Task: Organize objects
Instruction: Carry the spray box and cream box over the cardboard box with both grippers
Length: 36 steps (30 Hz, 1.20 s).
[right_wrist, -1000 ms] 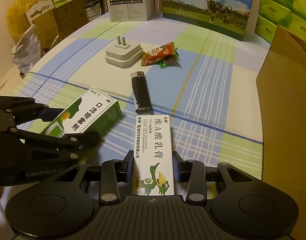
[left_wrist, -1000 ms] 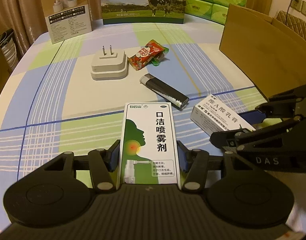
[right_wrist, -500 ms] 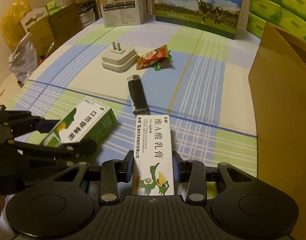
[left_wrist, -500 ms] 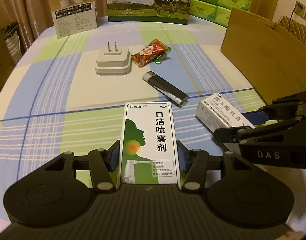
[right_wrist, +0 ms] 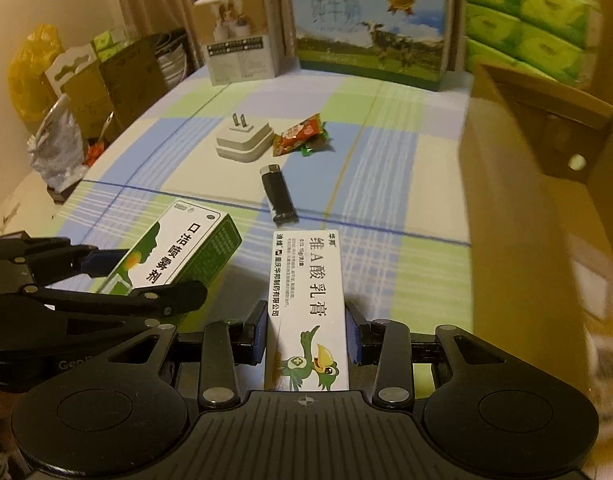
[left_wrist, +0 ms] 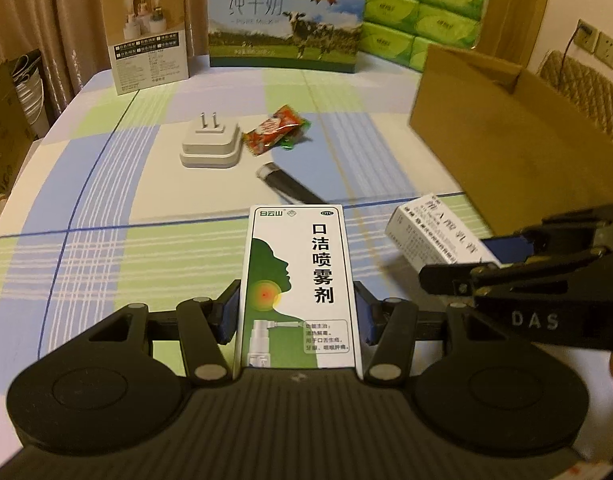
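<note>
Here the left gripper [left_wrist: 297, 312] is clamped on the green-and-white spray box [left_wrist: 298, 280], blue pads pressing both long sides, box lying flat between the fingers and sticking out ahead of them, lifted off the checked tablecloth [left_wrist: 106, 200]. The right gripper [right_wrist: 306, 332] is clamped the same way on the narrow white cream box [right_wrist: 308, 304], cartoon bird end nearest the camera. In the left view the right gripper sits just to the right with the cream box poking forward from it; in the right view the left gripper sits to the left, holding the spray box tilted. Ahead of both tools, on the cloth: a black lighter [right_wrist: 277, 194] just beyond the box tips, then a white plug adapter [left_wrist: 211, 146] prongs up, and beside it a red snack packet [left_wrist: 272, 130] with a green wrapper edge touching it. To the right of the tools stands an open cardboard box [left_wrist: 518, 136], flaps up, a small round white item visible inside in the right view [right_wrist: 576, 161]. Far ahead at the table edge: a milk carton case [left_wrist: 286, 20], a smaller product box [left_wrist: 148, 36] to its left, green tissue packs [left_wrist: 426, 4] to its right. Motion blur on the cardboard box.
</note>
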Tool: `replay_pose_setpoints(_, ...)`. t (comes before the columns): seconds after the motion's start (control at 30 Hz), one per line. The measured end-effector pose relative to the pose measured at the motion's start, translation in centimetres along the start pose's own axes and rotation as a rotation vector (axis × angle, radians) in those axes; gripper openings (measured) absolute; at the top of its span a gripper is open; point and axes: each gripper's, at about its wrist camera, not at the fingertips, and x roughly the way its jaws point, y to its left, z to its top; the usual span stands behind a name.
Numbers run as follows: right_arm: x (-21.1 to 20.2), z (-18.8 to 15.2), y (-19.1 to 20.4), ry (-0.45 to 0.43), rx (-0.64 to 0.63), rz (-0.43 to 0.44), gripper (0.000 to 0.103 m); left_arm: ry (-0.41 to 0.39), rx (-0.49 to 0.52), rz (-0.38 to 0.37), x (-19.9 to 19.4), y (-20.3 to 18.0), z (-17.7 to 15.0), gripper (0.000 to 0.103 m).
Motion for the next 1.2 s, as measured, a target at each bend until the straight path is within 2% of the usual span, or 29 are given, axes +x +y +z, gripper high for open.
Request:
replay_pose_setpoints(0.3,-7.3,-2.6,-0.2,-0.049,0.049,-0.026,0.035,-0.014,-0.040,-0.009,-6.1,-3.9,-1.7,0.051)
replay_pose_setpoints(0.57,-12.6,-4.1,-0.3,-0.102,0.049,-0.053,0.035,-0.032,-0.026,0.000,-10.2,-6.1,-2.5,0.051)
replay_pose_setpoints(0.93,-17.7,-5.0,-3.7,-0.157,0.095,-0.122,0.035,-0.051,-0.001,-0.058,-14.4,-9.5,-3.3,0.051)
replay_pose_setpoints(1.2,-19.6,-5.8,-6.1,-0.152,0.121,-0.179,0.035,-0.068,0.036,-0.086,-15.9,-12.2,-2.9,0.051)
